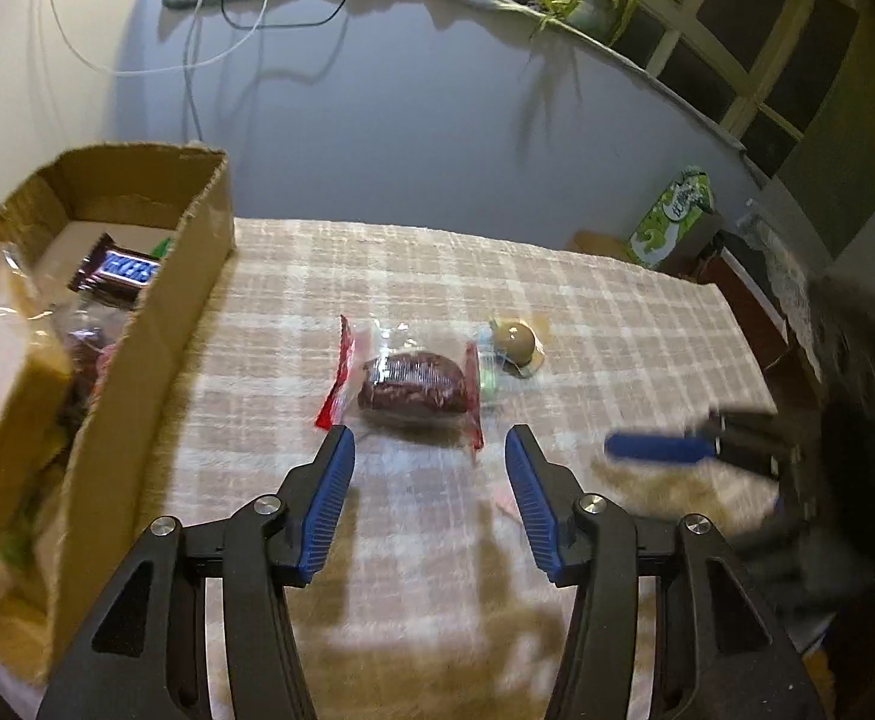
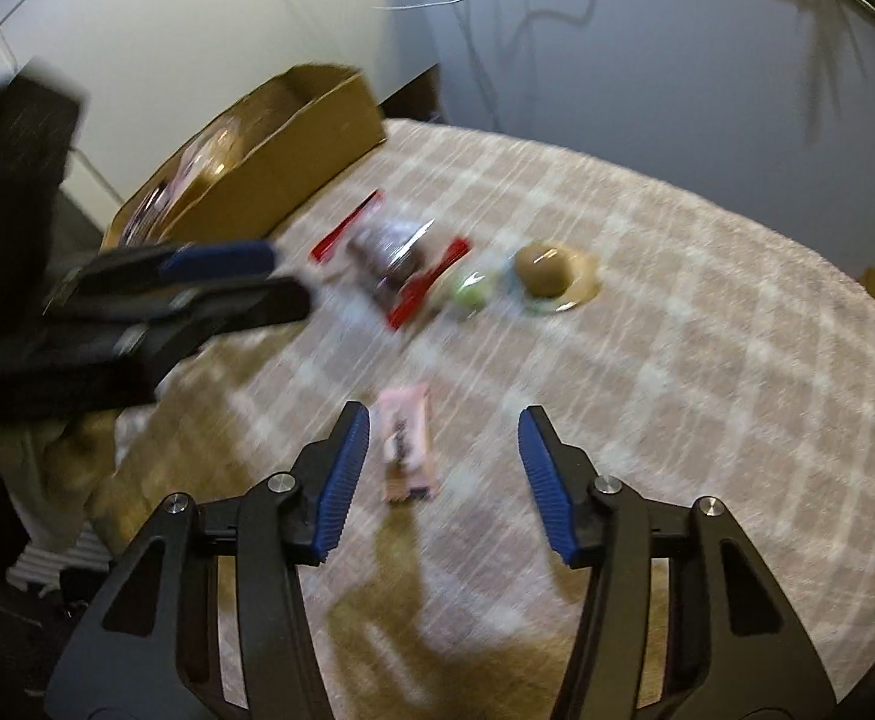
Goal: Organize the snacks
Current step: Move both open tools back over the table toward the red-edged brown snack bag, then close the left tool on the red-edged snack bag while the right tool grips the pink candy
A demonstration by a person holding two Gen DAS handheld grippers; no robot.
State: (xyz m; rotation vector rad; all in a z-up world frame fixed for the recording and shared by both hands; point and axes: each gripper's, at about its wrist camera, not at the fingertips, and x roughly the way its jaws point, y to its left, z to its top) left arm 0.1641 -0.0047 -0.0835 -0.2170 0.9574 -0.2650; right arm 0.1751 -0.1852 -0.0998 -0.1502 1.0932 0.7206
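A dark red snack in a clear wrapper with red ends [image 1: 410, 387] [image 2: 392, 261] lies mid-table on the checked cloth. Just right of it sits a brown round sweet in a clear packet [image 1: 512, 345] [image 2: 548, 276]. A small pink packet [image 2: 407, 450] lies close in front of my right gripper [image 2: 443, 420], between its spread fingers but untouched. My left gripper [image 1: 428, 441] hovers open just short of the red-wrapped snack, holding nothing. The cardboard box [image 1: 191, 276] [image 2: 311, 144] with several snacks, among them a Snickers bar [image 1: 119, 270], stands at the left.
The checked tablecloth [image 1: 617, 312] covers the table, which ends at the right and near edges. A green carton [image 1: 674, 216] stands beyond the far right corner. Cables hang on the wall behind. In each view the other gripper shows blurred at the side.
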